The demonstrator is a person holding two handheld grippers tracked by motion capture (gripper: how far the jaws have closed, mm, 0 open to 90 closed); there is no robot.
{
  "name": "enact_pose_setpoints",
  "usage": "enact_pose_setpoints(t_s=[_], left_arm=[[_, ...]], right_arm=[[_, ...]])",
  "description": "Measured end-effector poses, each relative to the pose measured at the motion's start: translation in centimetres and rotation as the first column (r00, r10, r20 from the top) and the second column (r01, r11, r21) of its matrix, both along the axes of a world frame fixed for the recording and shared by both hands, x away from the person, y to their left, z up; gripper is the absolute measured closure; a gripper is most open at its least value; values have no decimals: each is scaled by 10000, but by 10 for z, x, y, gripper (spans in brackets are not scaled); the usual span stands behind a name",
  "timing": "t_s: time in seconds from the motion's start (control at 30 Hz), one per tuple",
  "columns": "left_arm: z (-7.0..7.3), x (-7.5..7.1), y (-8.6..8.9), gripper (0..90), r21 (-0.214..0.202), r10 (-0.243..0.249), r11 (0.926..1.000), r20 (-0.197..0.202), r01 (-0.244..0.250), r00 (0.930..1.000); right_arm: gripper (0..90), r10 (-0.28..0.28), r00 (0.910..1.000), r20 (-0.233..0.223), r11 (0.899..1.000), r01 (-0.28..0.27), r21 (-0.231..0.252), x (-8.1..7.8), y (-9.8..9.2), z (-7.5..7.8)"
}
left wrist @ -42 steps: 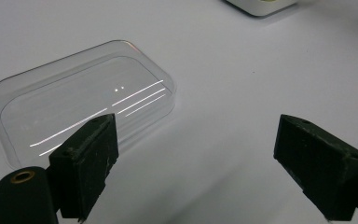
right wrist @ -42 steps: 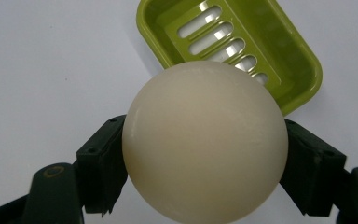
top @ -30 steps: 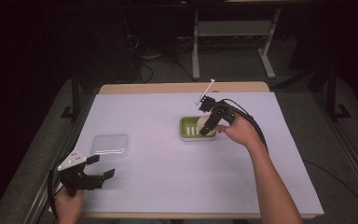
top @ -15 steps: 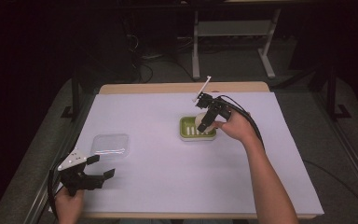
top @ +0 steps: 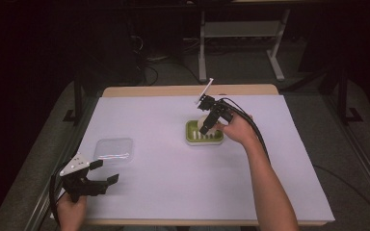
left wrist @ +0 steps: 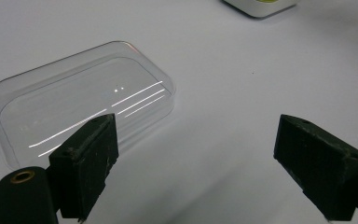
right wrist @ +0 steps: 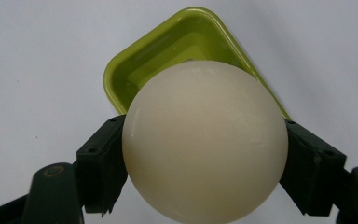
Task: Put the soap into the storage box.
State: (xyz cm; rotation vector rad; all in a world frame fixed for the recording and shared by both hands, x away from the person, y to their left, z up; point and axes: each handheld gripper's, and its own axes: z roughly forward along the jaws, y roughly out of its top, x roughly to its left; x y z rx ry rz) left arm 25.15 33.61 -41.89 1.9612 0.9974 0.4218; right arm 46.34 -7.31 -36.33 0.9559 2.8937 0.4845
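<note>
Above green tray: right gripper fingers clamp cream ball; left gripper fingers wide, empty.

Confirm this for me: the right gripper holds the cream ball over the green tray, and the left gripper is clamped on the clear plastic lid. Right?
Not quite. The left gripper is open and holds nothing; in the left gripper view the clear plastic lid lies on the table beyond its jaws. The rest stands: the right gripper holds the cream ball over the green tray.

A smooth cream-white ball hangs clamped between black jaws above a lime-green tray.
</note>
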Motion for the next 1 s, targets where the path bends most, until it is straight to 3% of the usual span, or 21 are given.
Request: enact_pose_setpoints(t_s=[1.0], left_arm=[[-1,0,0,129,-77,51,10000,-14,-51,10000]], right_arm=[[239,-227,9997,-119,9994,224,-264,10,14,-20]])
